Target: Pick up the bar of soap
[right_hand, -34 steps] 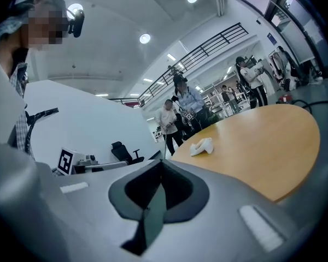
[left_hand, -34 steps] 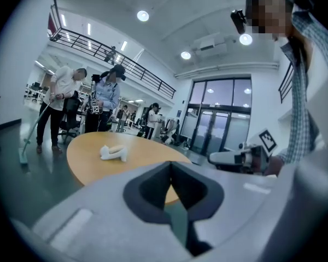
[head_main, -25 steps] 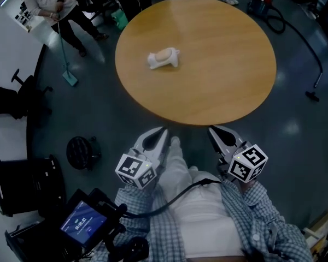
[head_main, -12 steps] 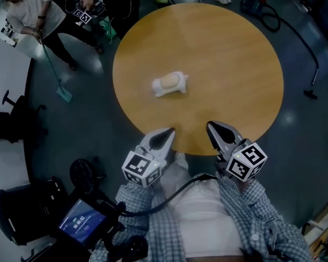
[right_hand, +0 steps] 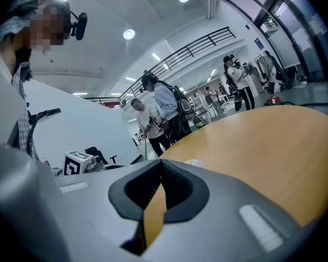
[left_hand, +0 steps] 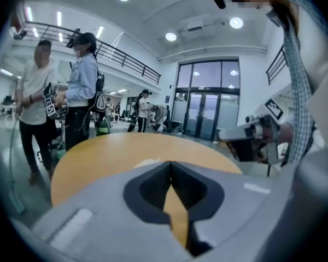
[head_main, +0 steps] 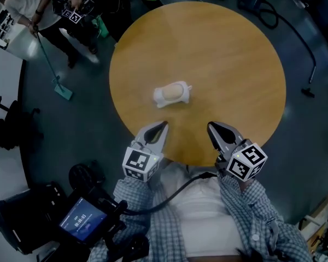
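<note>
left gripper [head_main: 162, 125], right gripper [head_main: 211, 126], nearer soap [head_main: 172, 93]

Left tongs [head_main: 163, 126], right tongs [head_main: 211, 127] side by side, jaws closed, empty.

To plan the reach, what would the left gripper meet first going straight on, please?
Probably the bar of soap on the table: the left gripper points roughly at it; depth is unclear.

Soap bar [head_main: 172, 93] on table [head_main: 240, 48], 8 o'clock of centre. Left gripper [head_main: 164, 124] at soap's 6 o'clock, right gripper [head_main: 210, 126] at 4 o'clock.
</note>
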Motion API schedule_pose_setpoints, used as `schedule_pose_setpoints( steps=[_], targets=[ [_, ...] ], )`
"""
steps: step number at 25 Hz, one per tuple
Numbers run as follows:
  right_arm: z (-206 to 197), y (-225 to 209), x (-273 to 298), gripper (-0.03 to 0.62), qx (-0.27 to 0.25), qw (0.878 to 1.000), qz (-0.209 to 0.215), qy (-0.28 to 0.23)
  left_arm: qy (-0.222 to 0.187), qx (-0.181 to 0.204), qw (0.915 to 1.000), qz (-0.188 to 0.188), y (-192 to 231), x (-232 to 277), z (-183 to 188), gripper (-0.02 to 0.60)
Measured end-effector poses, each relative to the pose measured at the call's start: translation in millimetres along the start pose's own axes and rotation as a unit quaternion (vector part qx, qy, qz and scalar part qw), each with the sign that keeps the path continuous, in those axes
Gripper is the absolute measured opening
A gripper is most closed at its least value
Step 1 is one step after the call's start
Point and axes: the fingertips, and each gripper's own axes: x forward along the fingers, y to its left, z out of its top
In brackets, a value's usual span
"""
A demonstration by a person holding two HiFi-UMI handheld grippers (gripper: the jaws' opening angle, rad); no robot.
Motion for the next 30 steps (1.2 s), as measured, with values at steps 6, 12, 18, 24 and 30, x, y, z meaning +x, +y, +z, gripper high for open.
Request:
schedule_pose_setpoints(
  steps=[6, 12, 18, 24, 30],
  targets=[
    [4.7, -10.9, 13.6, 0.005, -0.003, 1.0, 0.005, 0.005, 0.028, 0.118, 0.9925, -0.018, 42.1, 36.3, -3.7, 0.045],
    [4.6, -24.2, 11.8, 0.005, 0.002, 1.0, -0.005, 0.012, 0.167, 0.245, 0.9502, -0.096, 66.4, 80.5, -37.5, 0.173],
    [0.9, -41.8, 5.3, 0.005, 0.014, 0.999, -0.023, 0.021, 0.284, 0.345, 0.8813, -0.155, 77.0, 113.7, -72.1, 0.228],
    [-2.0, -50.5, 0.4, 0.005, 0.022, 0.999, -0.032, 0.027, 0.344, 0.382, 0.8348, -0.197, 78.7, 132.4, -90.1, 0.271],
    [-8.8, -54.9, -1.1, 0.005, 0.029, 0.998, -0.034, 0.038, 0.377, 0.333, 0.8315, -0.235, 83.7, 135.0, -91.8, 0.318]
  ],
)
